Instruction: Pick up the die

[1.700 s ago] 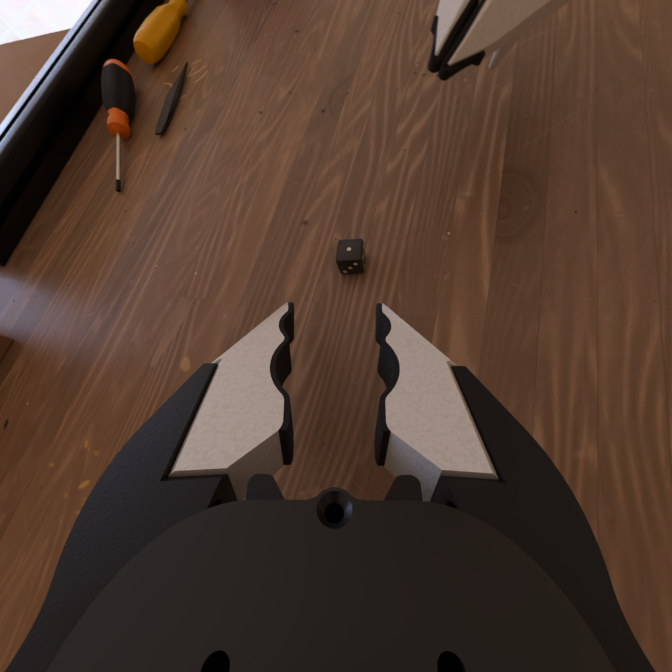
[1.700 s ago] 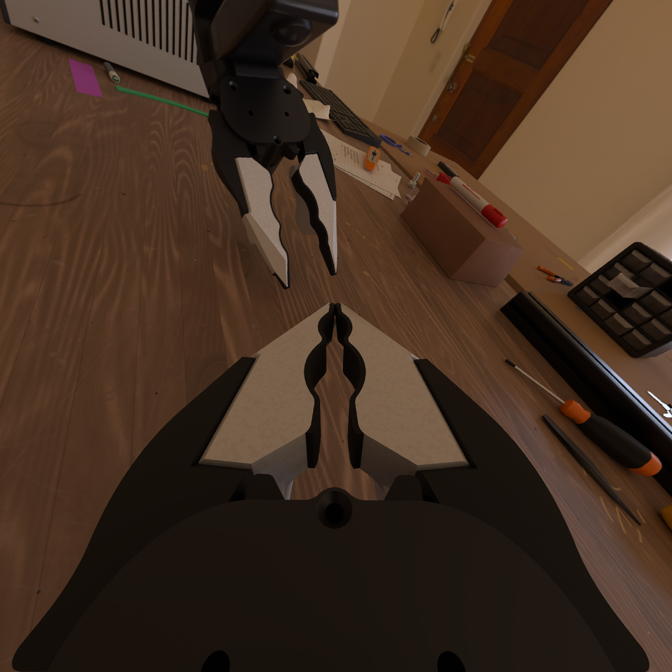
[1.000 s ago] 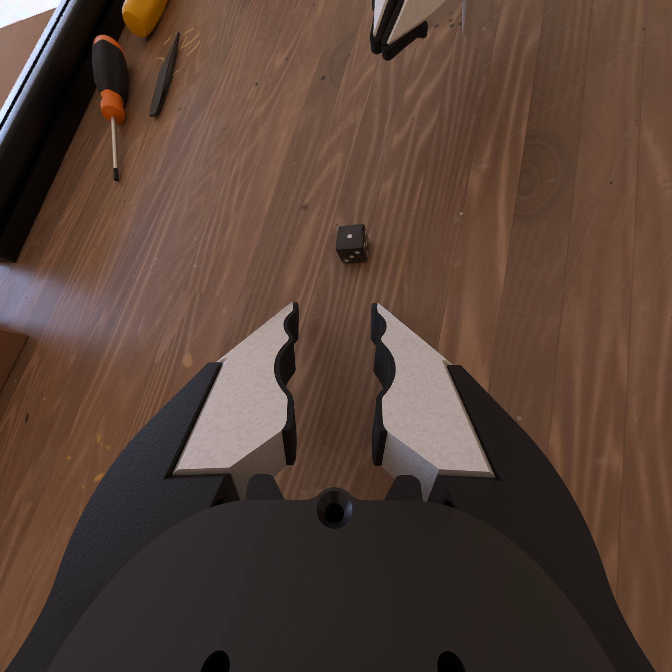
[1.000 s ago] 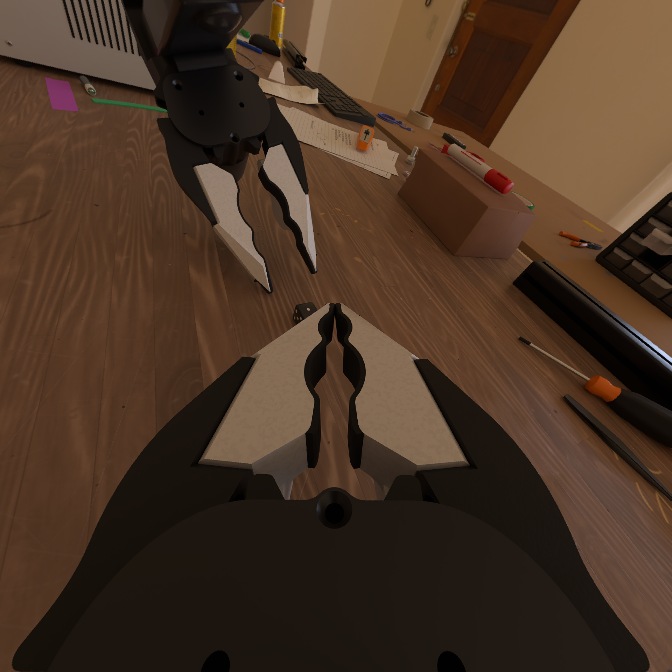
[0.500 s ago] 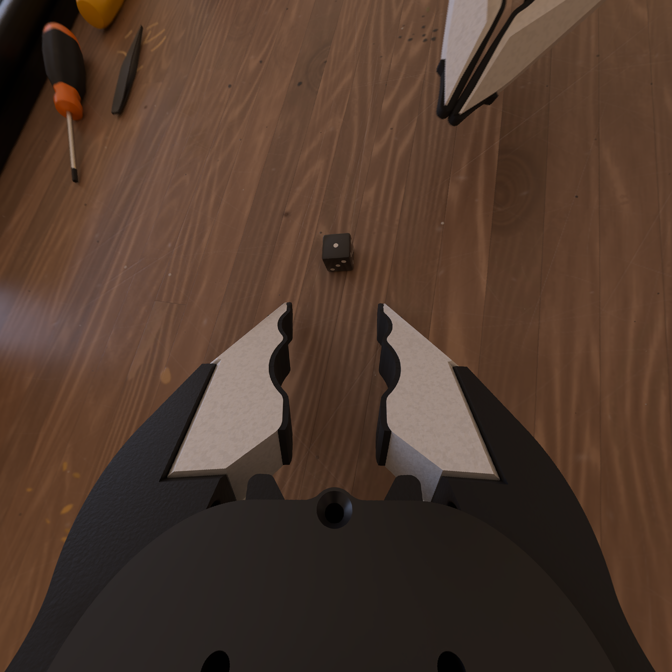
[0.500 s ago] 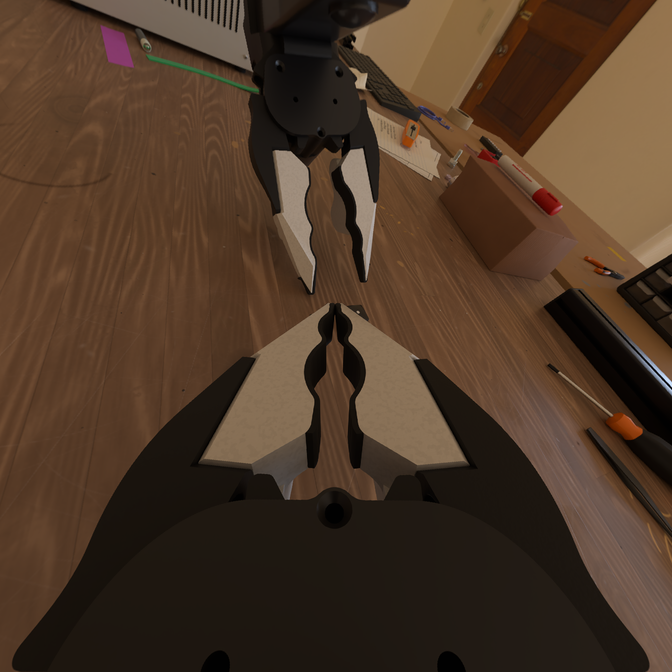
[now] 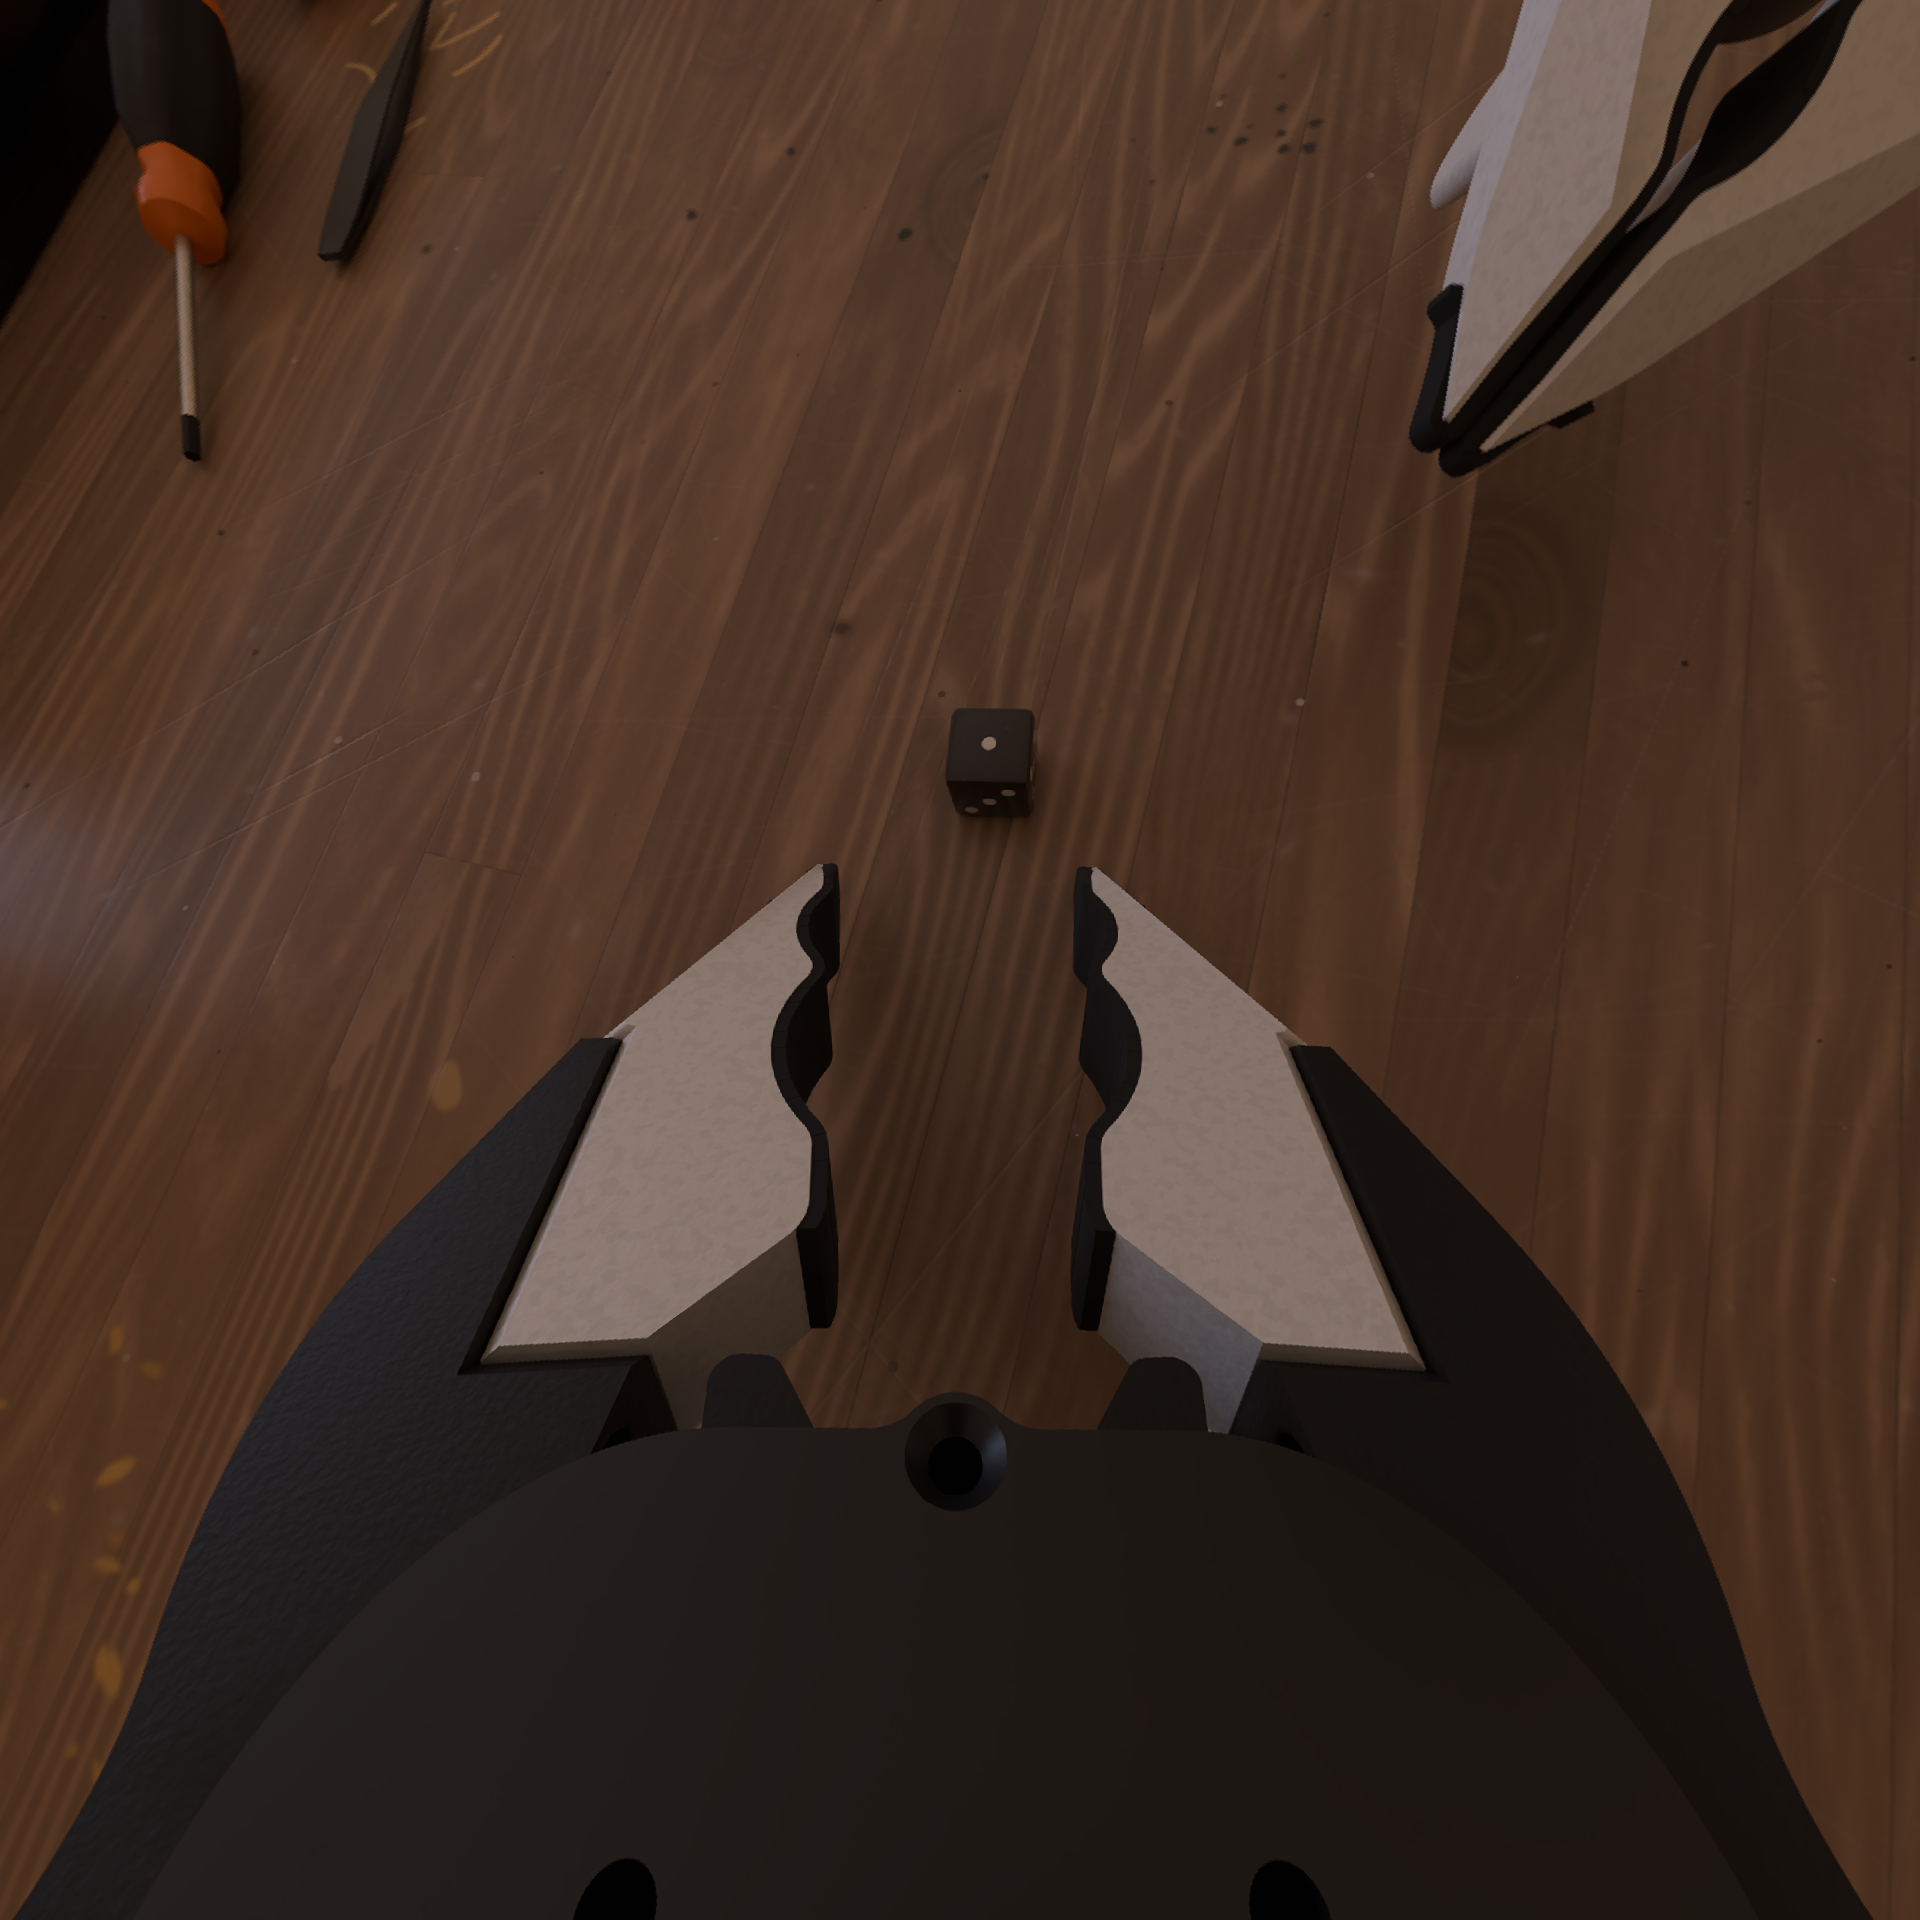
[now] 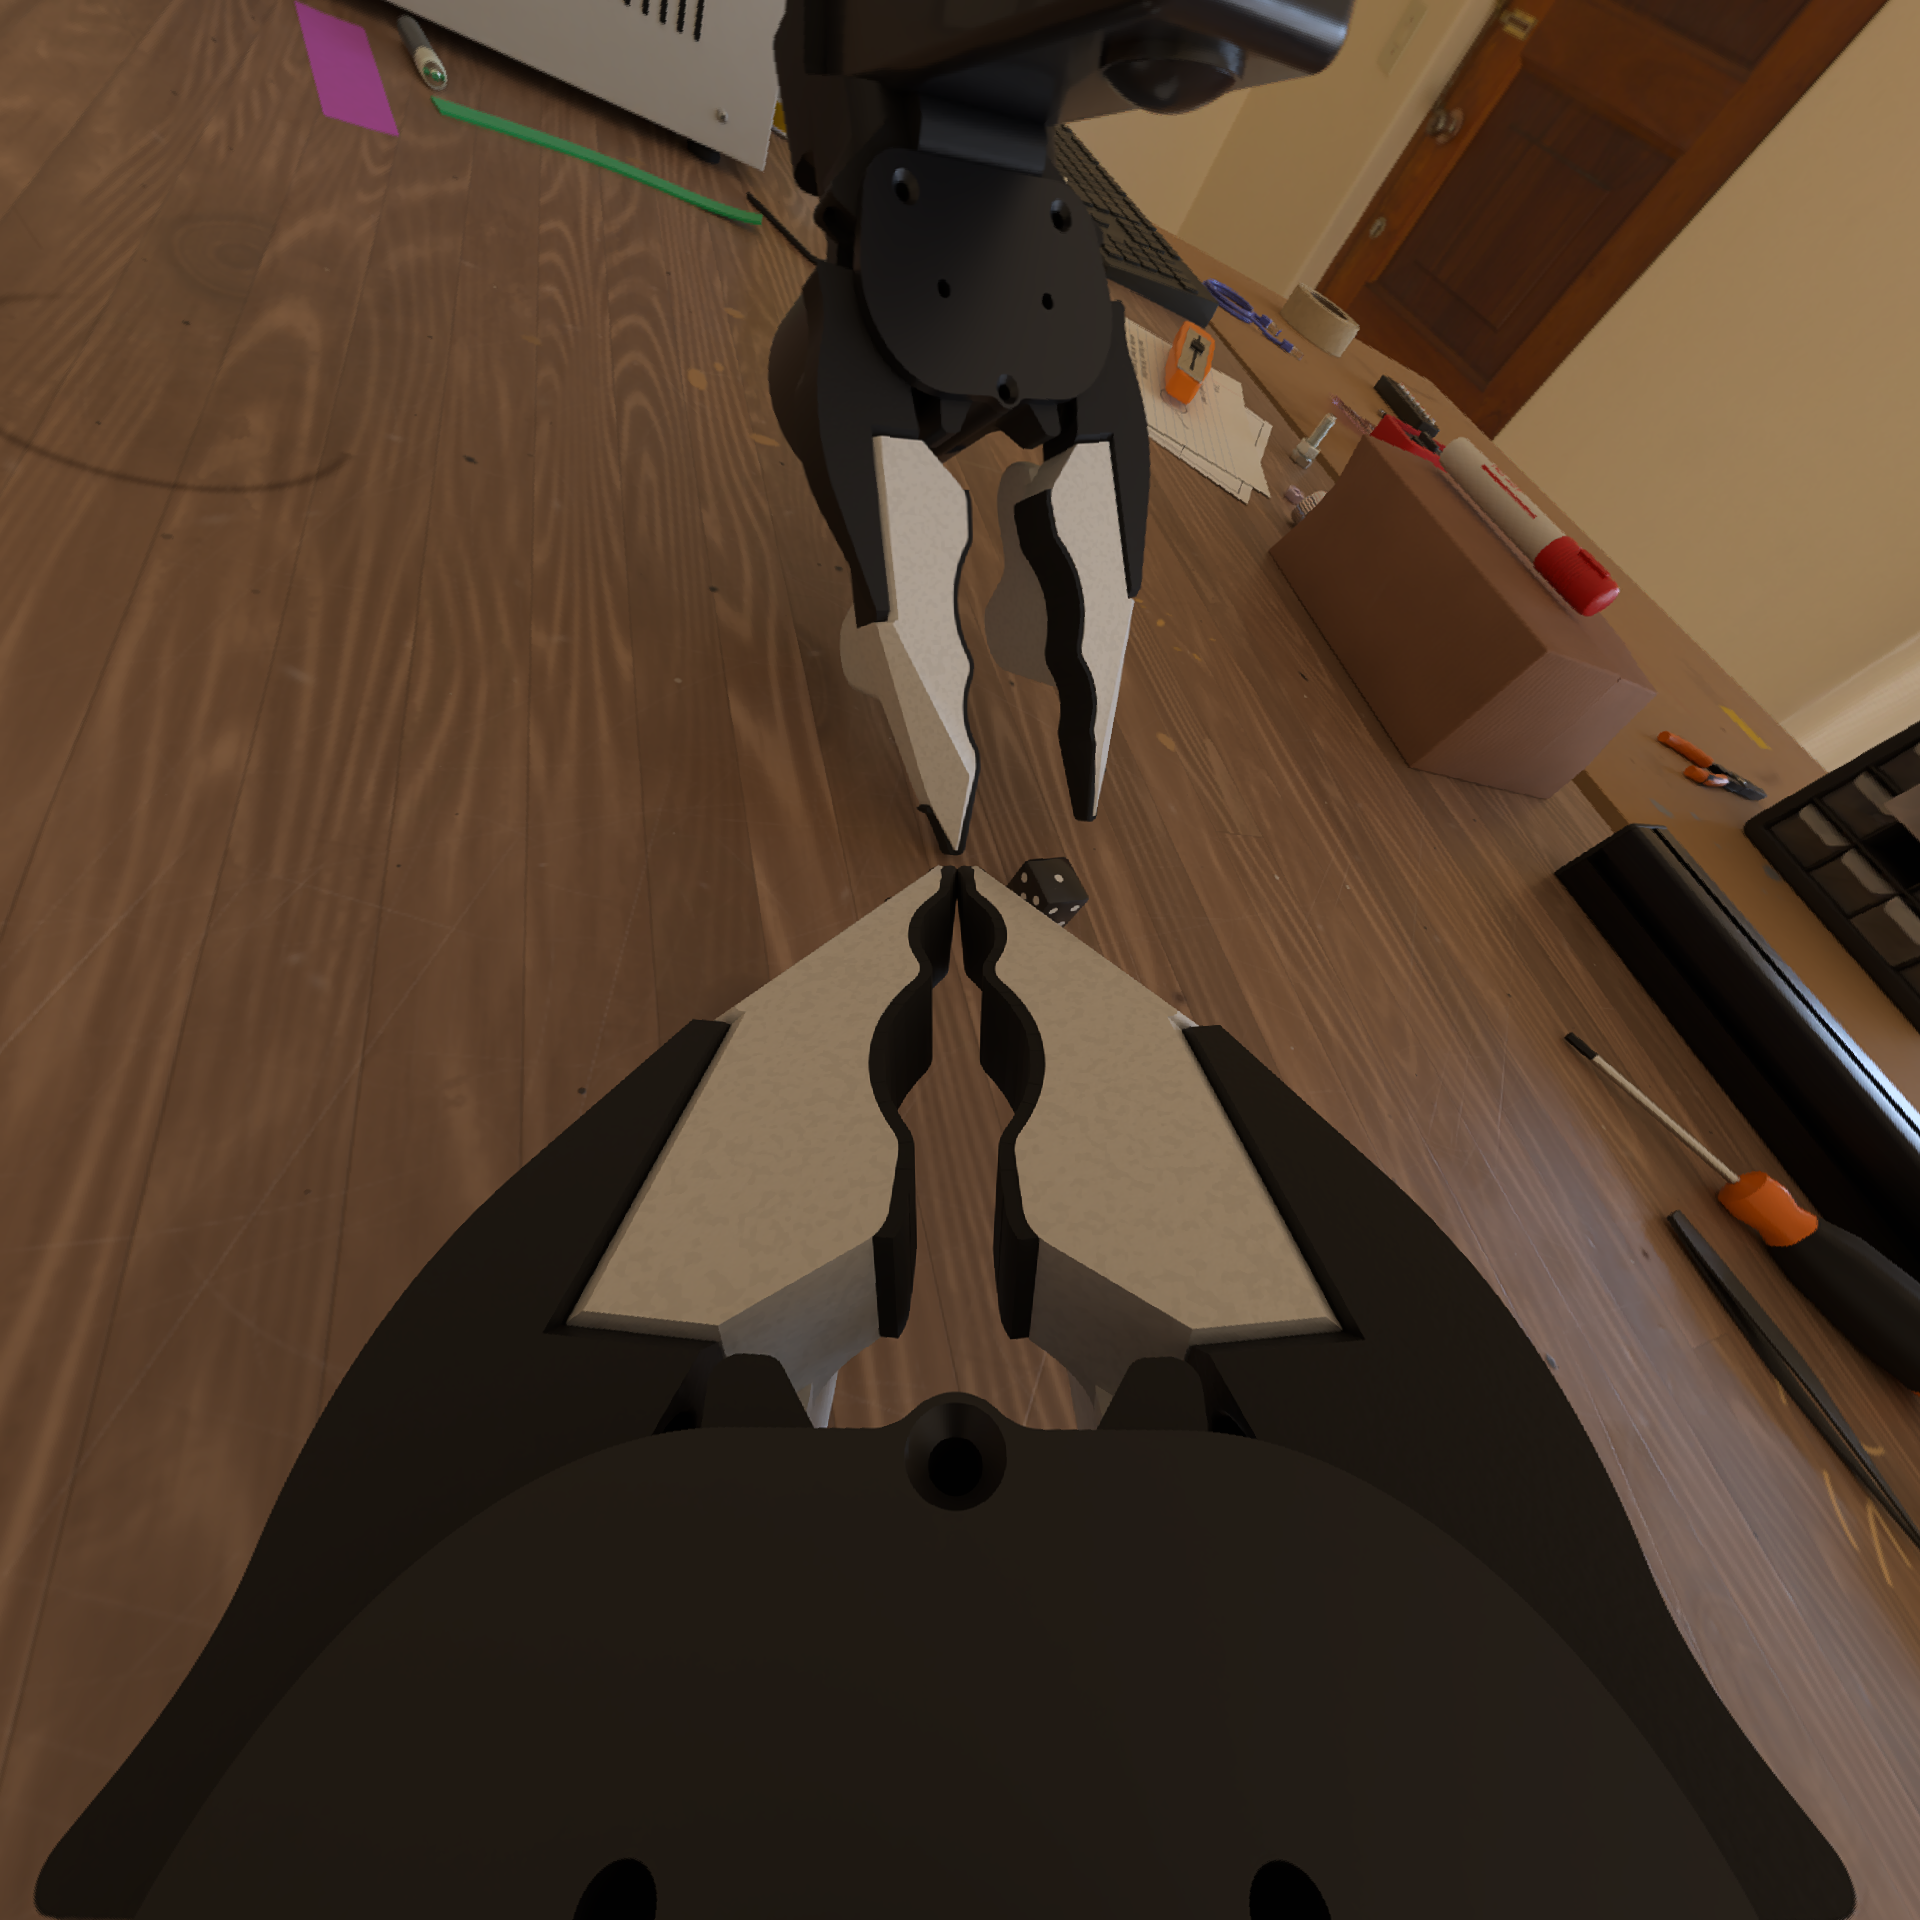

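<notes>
Left gripper [image 7: 954, 883], jaws parted and empty, has recentred on the die [image 7: 990, 764] mid-desk; right gripper [image 8: 954, 883] closed, idle; descent pending.

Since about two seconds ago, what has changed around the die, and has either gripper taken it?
Neither has taken it. The left gripper has wandered sideways above the die and come a little lower, jaws open throughout. The right gripper stayed shut and empty, while its view swung so the die now peeks out beside its tips. The die keeps its place on the wooden table, one pip up; the screwdriver has not moved.
</notes>
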`<action>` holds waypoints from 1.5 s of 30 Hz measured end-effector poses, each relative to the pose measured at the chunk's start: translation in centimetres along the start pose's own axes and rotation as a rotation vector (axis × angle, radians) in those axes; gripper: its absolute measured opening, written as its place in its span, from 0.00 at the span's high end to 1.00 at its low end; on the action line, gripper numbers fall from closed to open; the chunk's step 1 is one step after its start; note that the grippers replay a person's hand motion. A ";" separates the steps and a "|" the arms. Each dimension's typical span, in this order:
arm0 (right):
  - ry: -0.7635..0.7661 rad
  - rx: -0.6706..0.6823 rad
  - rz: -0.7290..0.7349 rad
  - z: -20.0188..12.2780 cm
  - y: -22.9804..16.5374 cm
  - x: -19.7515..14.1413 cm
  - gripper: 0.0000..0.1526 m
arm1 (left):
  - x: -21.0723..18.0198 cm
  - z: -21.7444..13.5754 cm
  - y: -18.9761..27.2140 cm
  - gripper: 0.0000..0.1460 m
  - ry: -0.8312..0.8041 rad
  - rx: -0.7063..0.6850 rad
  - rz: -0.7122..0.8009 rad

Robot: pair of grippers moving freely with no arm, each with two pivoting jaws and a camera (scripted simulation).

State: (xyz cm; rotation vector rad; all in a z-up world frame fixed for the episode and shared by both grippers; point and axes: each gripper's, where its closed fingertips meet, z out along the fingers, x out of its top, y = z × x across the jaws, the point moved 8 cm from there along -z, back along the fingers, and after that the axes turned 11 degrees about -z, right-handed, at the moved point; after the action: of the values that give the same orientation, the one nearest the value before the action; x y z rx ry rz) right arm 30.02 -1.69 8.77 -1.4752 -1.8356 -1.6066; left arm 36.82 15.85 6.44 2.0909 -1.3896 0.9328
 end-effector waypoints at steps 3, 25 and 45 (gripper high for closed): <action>-0.013 0.004 -0.014 0.1 -0.3 0.0 1.00 | 0.2 0.3 0.2 0.73 -0.004 -0.022 0.010; 0.009 -0.007 0.093 0.5 1.5 -0.5 1.00 | 1.6 2.0 0.5 0.84 -0.006 -0.063 0.072; 0.107 -0.036 0.229 -0.4 3.3 -1.0 1.00 | 1.8 2.1 0.5 0.88 0.011 -0.025 0.099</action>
State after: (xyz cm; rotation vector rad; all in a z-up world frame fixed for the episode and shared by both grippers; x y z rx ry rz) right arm 32.99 -3.04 9.98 -1.5213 -1.5271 -1.5807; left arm 37.38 13.11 6.43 2.0113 -1.5026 0.9593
